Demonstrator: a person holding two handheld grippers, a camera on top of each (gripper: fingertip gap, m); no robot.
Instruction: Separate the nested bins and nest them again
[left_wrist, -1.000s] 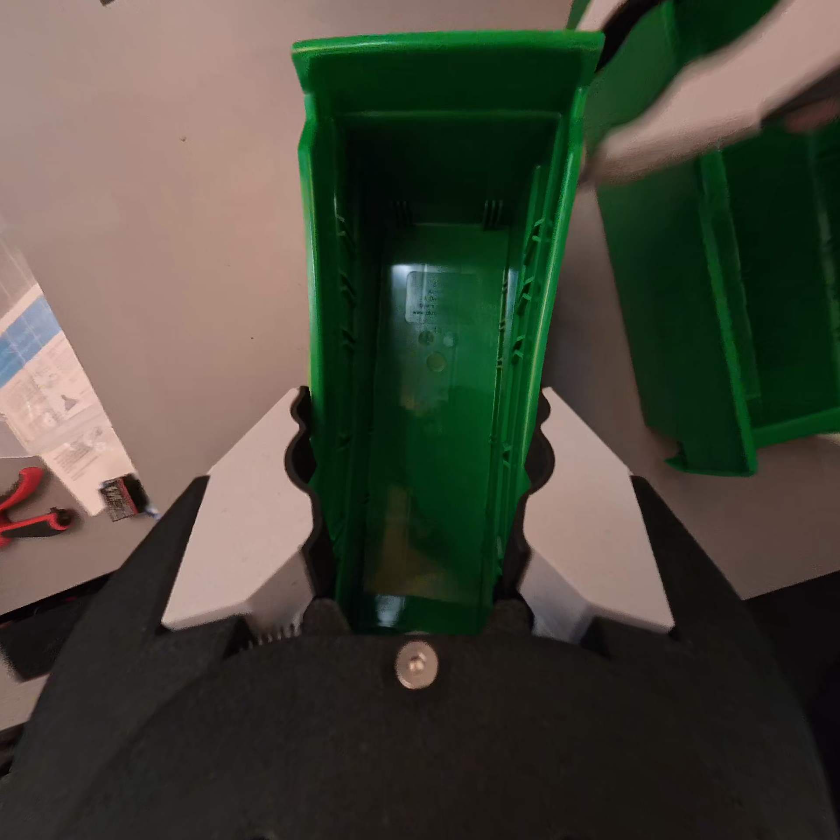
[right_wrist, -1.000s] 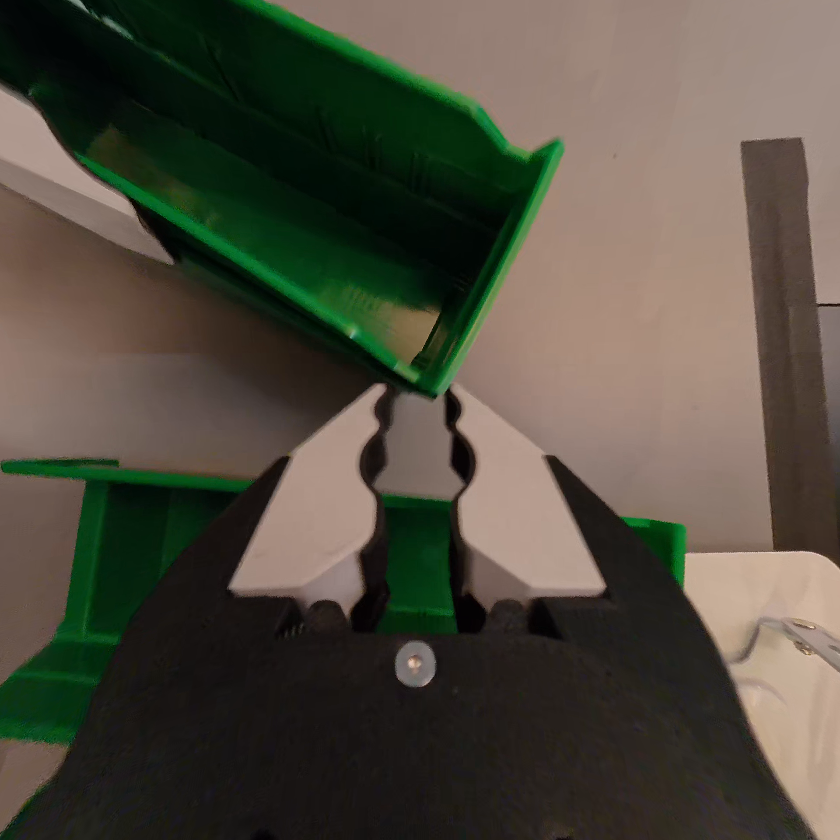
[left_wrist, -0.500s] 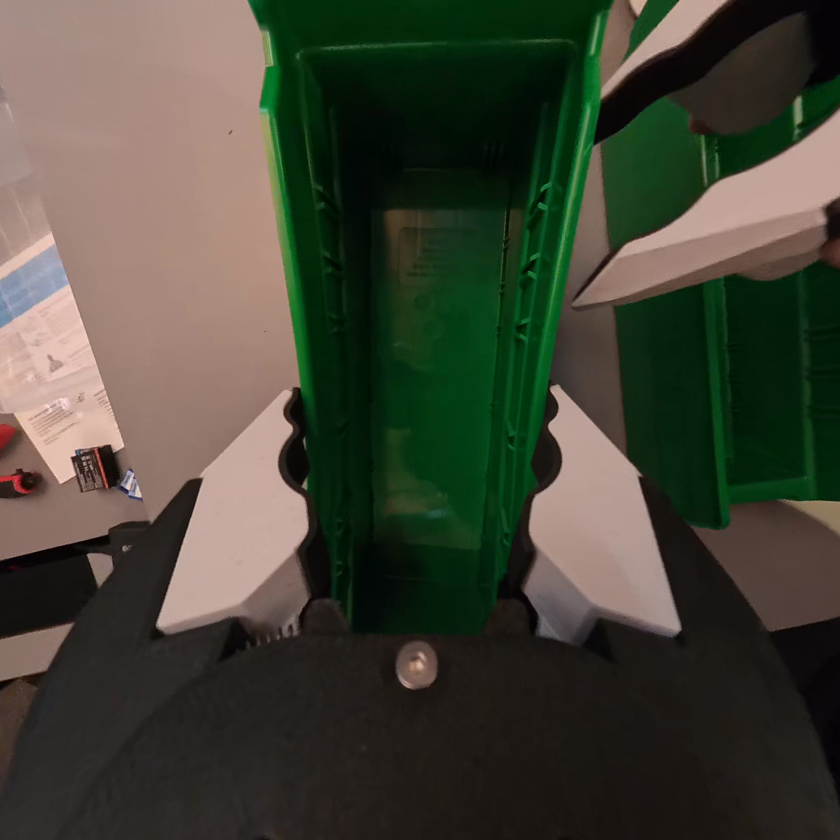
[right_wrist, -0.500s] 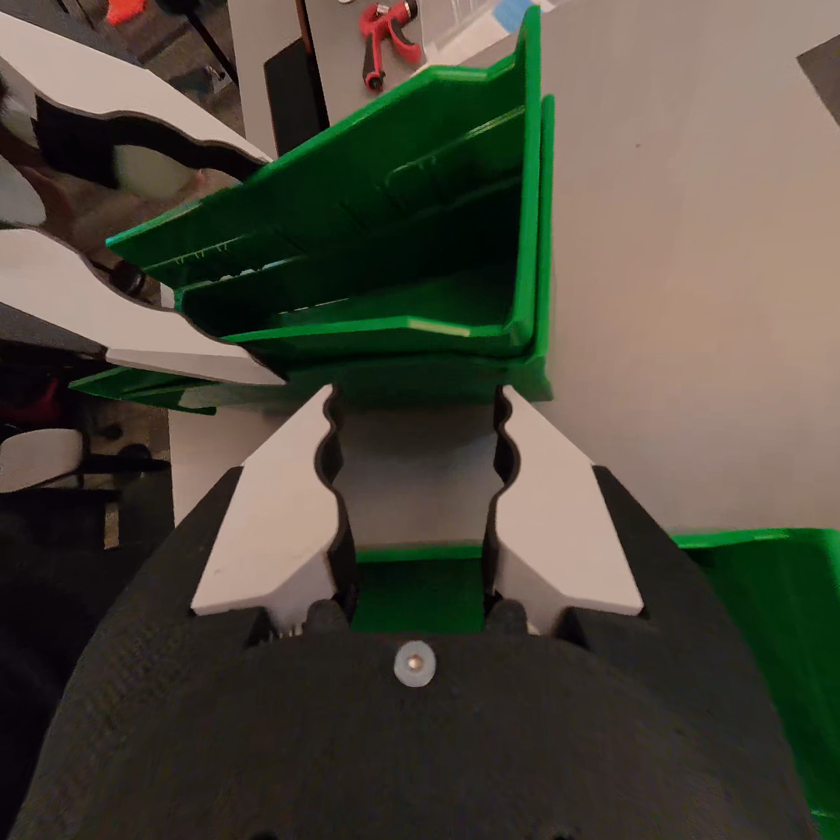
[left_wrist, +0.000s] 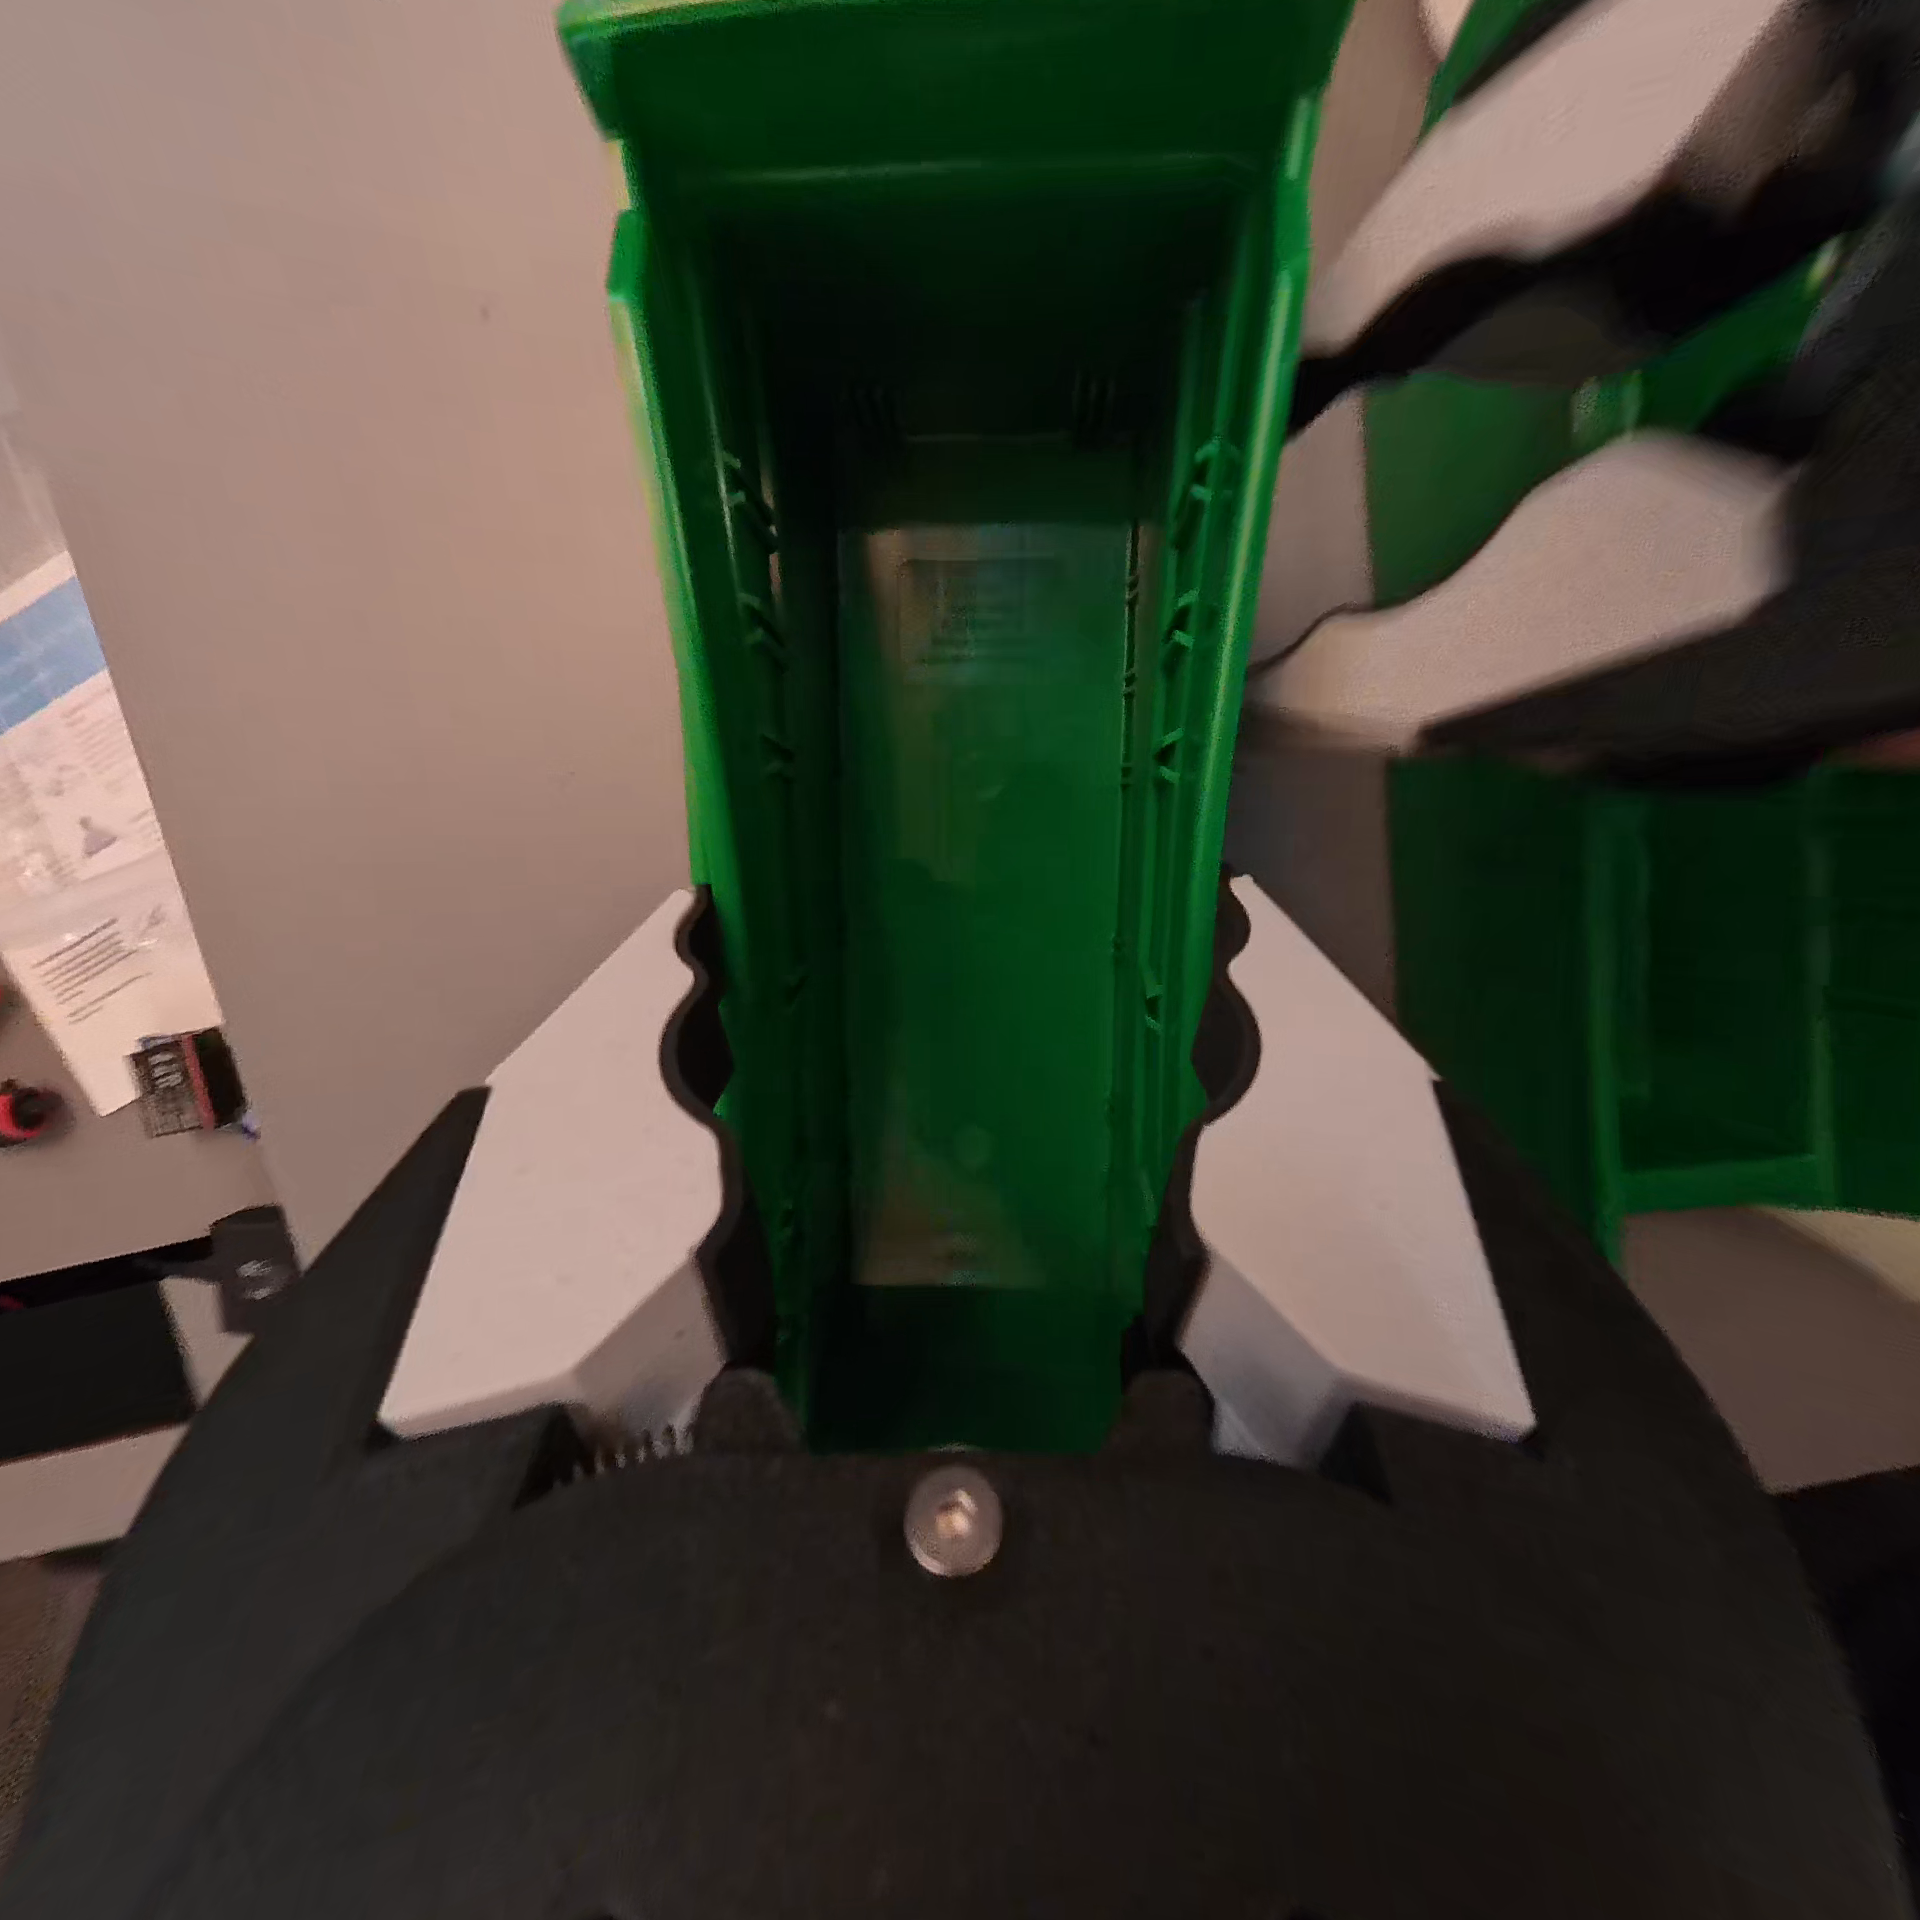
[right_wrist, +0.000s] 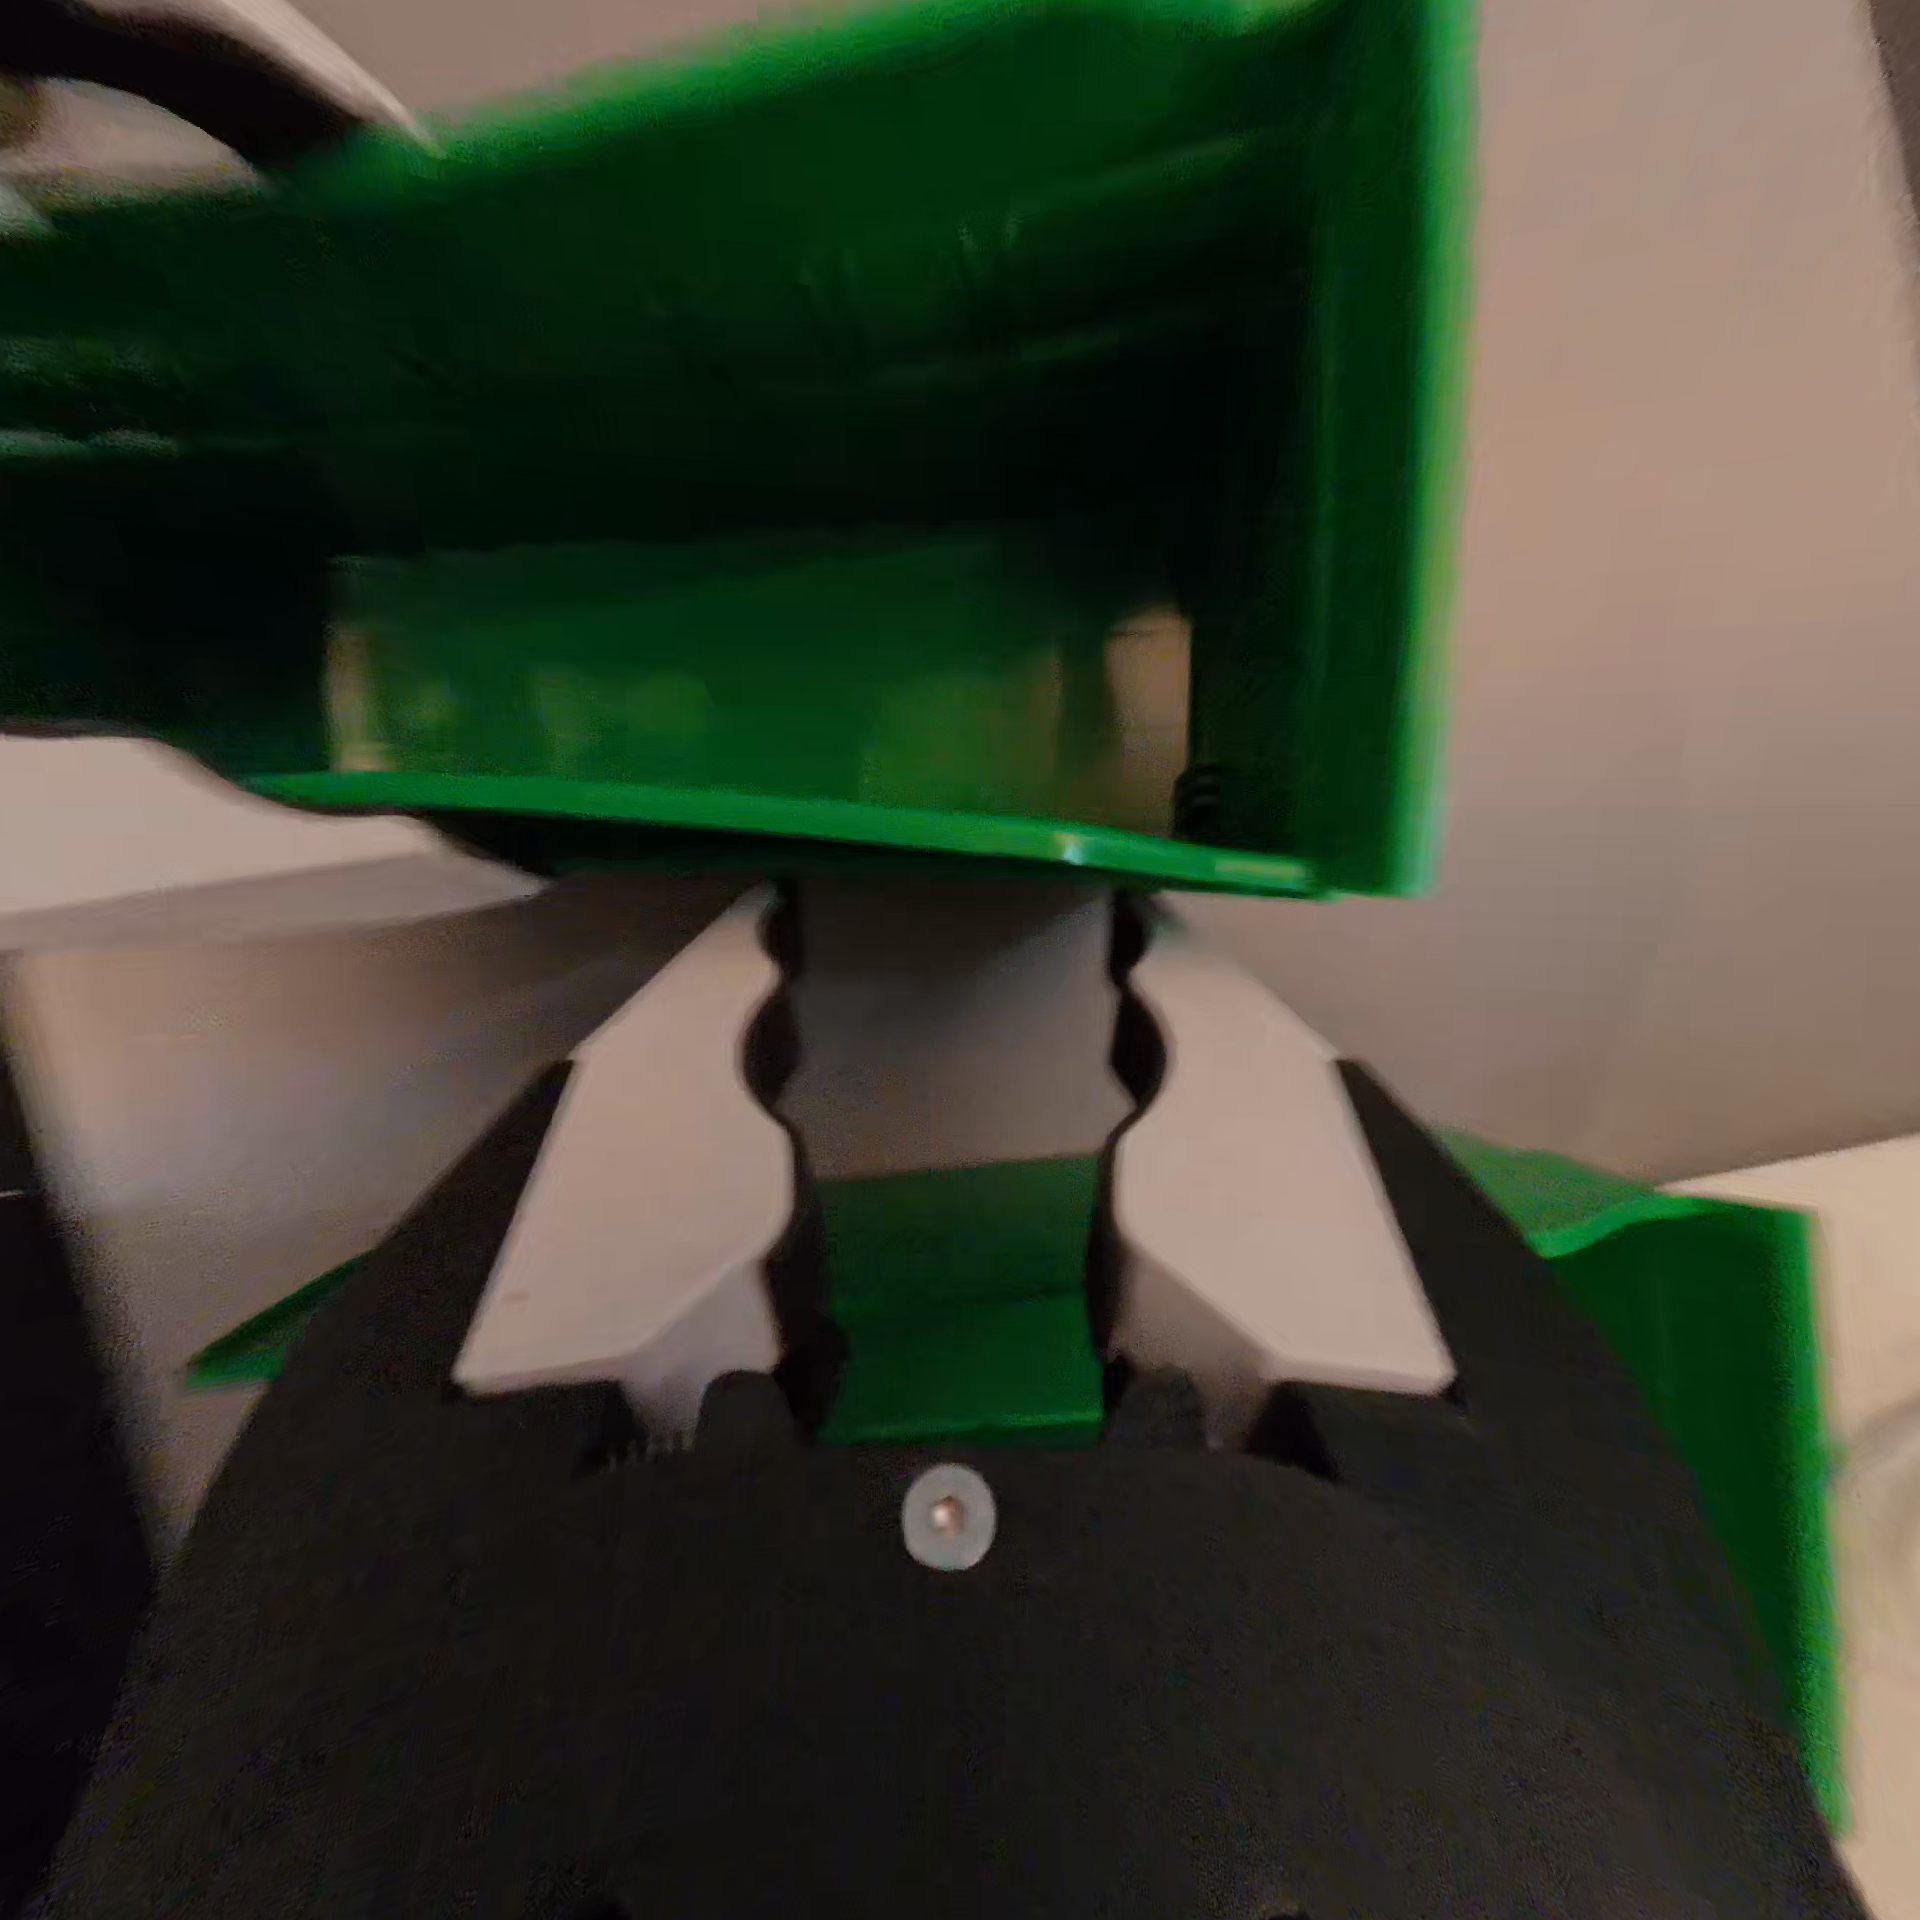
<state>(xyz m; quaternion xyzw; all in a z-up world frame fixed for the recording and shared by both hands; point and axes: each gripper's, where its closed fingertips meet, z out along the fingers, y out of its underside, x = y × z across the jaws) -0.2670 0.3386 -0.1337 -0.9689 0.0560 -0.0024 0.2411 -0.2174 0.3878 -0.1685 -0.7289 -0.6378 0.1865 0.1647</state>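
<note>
Grey table (left_wrist: 343, 520) lies under everything. The left gripper (left_wrist: 961, 1049) still pinches the long green bin (left_wrist: 977, 727) by both sides. The right gripper (right_wrist: 951, 1049), fingers spread and empty, has moved closer. The second green bin (left_wrist: 1714, 997) sits apart on the right, so nesting comes next.

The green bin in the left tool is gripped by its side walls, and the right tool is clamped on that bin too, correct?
Not quite. The left tool does grip the green bin by its side walls, but the right wrist view shows the right tool open, holding nothing.
</note>
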